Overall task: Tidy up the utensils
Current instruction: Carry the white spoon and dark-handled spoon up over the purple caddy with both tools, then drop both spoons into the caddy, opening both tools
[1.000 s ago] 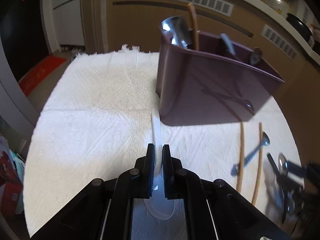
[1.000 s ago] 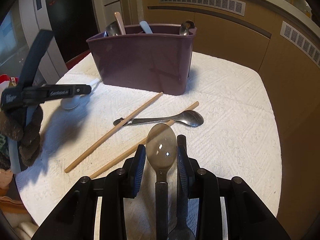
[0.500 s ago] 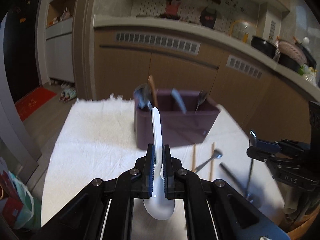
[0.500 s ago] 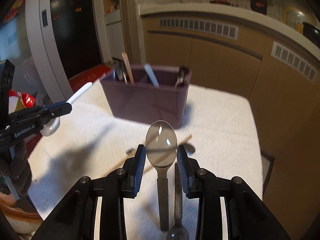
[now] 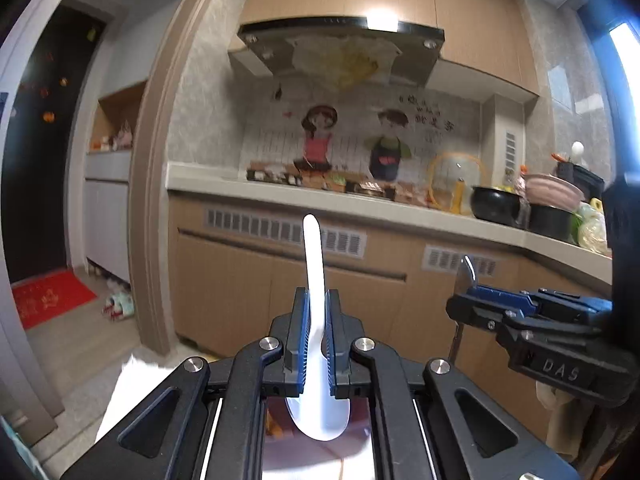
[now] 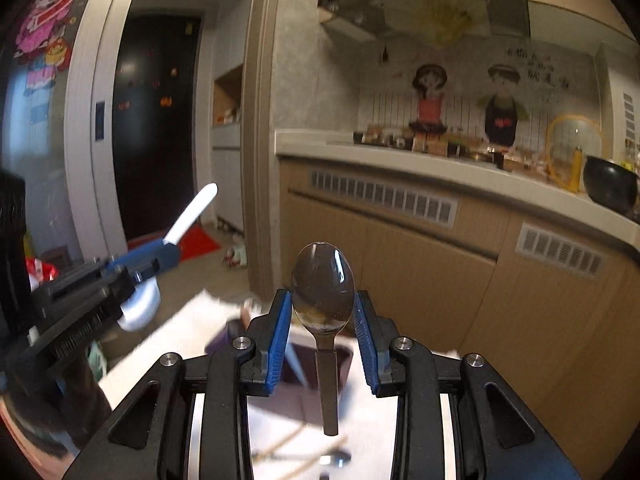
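Both claws higher now, white spoon (image 5: 314,280) handle-up, metal spoon (image 6: 323,292) bowl-up.

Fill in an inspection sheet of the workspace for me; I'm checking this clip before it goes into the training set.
Surface: white towel under the grippers, mostly hidden and blurred.
Job's things: white spoon, handle pointing away; metal spoon, bowl forward; purple organizer below, blurred; chopsticks and another spoon lying on the towel.
Clutter: nothing seen on the towel.
Grippers: left gripper shut on the white spoon; right gripper shut on the metal spoon's bowl edges.
Cables: nothing seen.
Surroundings: kitchen counter with pots, range hood, cartoon wall sticker, red mat by a dark door.
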The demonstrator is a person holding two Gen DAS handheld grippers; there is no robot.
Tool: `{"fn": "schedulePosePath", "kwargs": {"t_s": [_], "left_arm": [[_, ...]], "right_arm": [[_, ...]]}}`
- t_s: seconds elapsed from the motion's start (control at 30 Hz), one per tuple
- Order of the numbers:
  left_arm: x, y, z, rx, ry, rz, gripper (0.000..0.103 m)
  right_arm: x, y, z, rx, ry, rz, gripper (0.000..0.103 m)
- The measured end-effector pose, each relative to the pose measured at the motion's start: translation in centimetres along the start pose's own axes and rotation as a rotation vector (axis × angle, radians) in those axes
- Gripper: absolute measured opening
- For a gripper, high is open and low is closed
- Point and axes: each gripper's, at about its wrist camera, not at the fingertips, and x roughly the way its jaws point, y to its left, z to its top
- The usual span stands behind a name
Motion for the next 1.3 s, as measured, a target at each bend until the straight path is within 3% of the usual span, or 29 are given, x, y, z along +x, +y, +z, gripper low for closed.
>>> {"fn": "schedulePosePath", "kwargs": {"t_s": [0.1,0.23,0.53,0.9,1.0,1.1,1.3], "left_arm": [[2.7,0.1,-0.5,0.0,0.031,0.003,0.006],[6.7,1.4,-1.6,-0.024,0.143,0.002,0.006],[12.0,5.0,-7.1,-0.108,0.356,0.014,0.006],[12.7,6.5,-11.2,-0.182,0.466,0.018,0.007],[12.4,6.6,-11.3,-0.19,0.466,0.025,0.013],[12.4,6.9,-11.2,-0.207,0.485,0.016,0.027],[10.9,6.4,-10.8,-0.2,0.487,0.003,0.028]], "right_arm": [[2.0,-0.3,1.1,0.018,-0.013,0.015,0.033],[5.0,-0.4,1.3,0.019,0.005,0.02,0.033],[11.5,-1.7,-1.2,0.064,0.106,0.067,0.033],[16.7,-1.7,-6.5,0.128,0.28,0.096,0.033],[17.0,-1.7,-7.5,0.13,0.309,0.097,0.033],[16.9,-1.7,-8.3,0.128,0.328,0.092,0.034],[15.8,-1.3,-9.4,0.118,0.342,0.079,0.034]]}}
